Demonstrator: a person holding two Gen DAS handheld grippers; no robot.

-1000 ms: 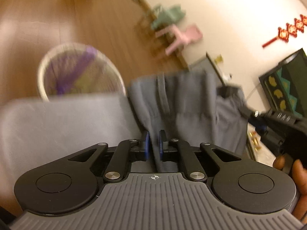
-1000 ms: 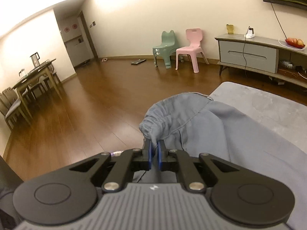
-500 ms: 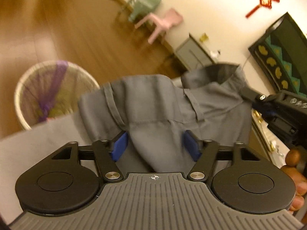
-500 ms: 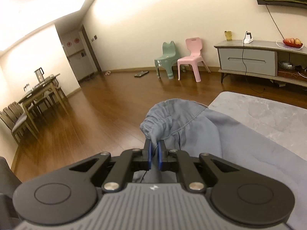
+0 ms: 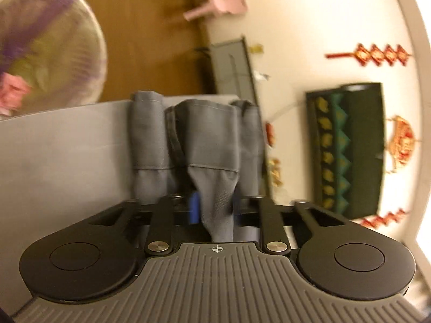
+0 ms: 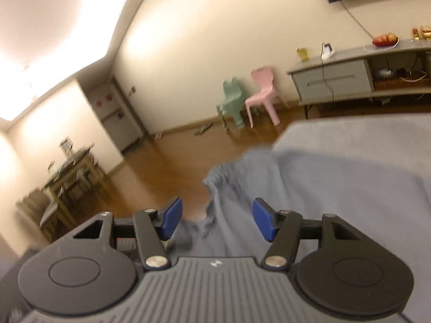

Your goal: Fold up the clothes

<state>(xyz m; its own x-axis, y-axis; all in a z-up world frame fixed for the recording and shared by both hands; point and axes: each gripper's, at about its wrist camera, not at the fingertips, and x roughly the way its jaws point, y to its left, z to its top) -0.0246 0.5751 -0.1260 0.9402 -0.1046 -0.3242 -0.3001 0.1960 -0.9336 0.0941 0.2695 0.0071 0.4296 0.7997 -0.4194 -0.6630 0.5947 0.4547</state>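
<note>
Both claws were letting go. Left claw [image 5: 214, 211] had its jaws opening, moderately apart, with a bunched fold of the grey garment [image 5: 212, 134] sitting between the blue pads [image 5: 194, 211]; whether the cloth touched either pad was hard to tell through the blur. Right claw [image 6: 215, 219] had its jaws opening too, spread wide, its blue pads [image 6: 171, 219] clear on either side of the garment's gathered waistband [image 6: 223, 172], which lay just ahead and slightly below, not pinched.

Out from the left claw, the garment ran forward in several lengthwise folds with stitched hems showing, resting on the grey padded surface [image 5: 67, 148]. Beyond that surface's far-left edge stood a round mesh basket [image 5: 51, 45] with more coloured clothes inside. Ahead of the right claw, the cloth spread rightward over the same grey surface [image 6: 363, 140], and past its edge came wooden floor [image 6: 167, 167], then a green chair [image 6: 231, 102] and a pink chair [image 6: 262, 91] by the wall.

Judging by that, the garment looked laid down and released, one fold made at most. Creases remained loose and uneven, so smoothing and further folds were left, and the basket suggested more pieces waiting.
</note>
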